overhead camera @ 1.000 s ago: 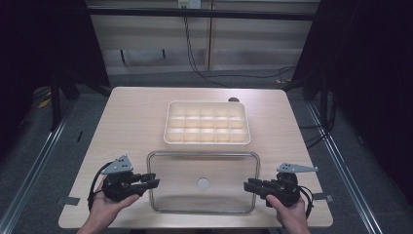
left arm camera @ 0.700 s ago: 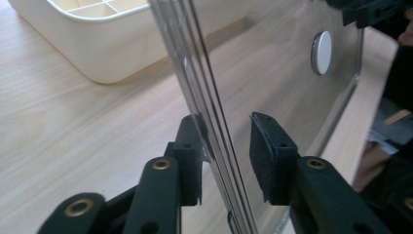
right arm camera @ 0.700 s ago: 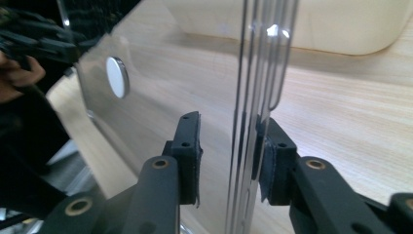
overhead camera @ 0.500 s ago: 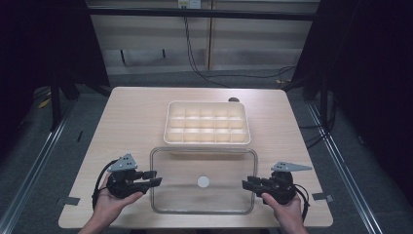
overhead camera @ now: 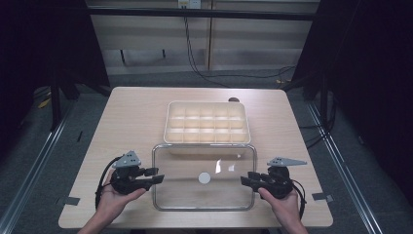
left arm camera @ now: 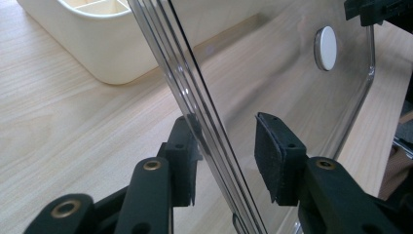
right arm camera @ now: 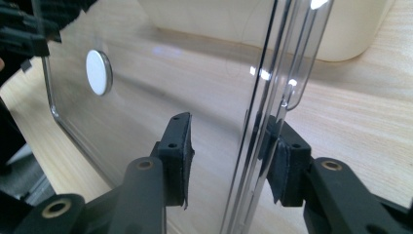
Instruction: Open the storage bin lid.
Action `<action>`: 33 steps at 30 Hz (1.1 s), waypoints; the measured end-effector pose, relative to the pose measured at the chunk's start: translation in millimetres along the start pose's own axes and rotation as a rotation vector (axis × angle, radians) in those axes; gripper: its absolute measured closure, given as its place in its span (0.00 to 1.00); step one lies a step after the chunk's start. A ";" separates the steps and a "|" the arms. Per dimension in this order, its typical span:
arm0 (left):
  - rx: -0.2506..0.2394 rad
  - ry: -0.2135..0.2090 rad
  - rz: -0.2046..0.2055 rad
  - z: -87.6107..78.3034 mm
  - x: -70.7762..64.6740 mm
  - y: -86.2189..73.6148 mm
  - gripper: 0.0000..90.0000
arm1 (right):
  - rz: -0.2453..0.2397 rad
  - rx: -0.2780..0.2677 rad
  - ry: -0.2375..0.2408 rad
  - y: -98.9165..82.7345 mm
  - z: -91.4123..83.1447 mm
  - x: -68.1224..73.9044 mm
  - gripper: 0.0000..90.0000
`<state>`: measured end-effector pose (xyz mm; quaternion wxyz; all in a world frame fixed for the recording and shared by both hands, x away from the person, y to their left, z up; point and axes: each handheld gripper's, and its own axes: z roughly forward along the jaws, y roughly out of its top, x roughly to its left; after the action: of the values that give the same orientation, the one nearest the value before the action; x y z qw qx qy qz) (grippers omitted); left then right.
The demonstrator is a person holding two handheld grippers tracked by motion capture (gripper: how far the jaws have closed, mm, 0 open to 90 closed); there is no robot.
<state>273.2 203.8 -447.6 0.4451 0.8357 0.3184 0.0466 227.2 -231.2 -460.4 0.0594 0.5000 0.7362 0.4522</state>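
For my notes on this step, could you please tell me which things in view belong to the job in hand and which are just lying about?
In the job:
- clear lid, its edges between both grippers' opened jaws
- cream compartment tray
- left gripper
- right gripper

Lying about:
- cables on the floor behind the table
- small dark object near the table's far edge

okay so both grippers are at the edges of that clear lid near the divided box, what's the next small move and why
Probably draw both grippers straight back off the clear lid. The left gripper and right gripper have just been opening; each one's jaws stand apart with the lid's edge between them, one pad clear of it. The lid appears to lie on the table in front of the compartment box, so it seems released.
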 end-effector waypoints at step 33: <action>0.078 -0.016 -0.052 15.5 10.3 -17.2 0.62 | 0.039 0.069 -0.008 -9.2 20.0 -9.2 0.51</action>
<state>278.5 205.5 -472.3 0.4160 0.8441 0.3378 0.0159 236.3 -227.2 -482.1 0.0363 0.5178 0.7413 0.4255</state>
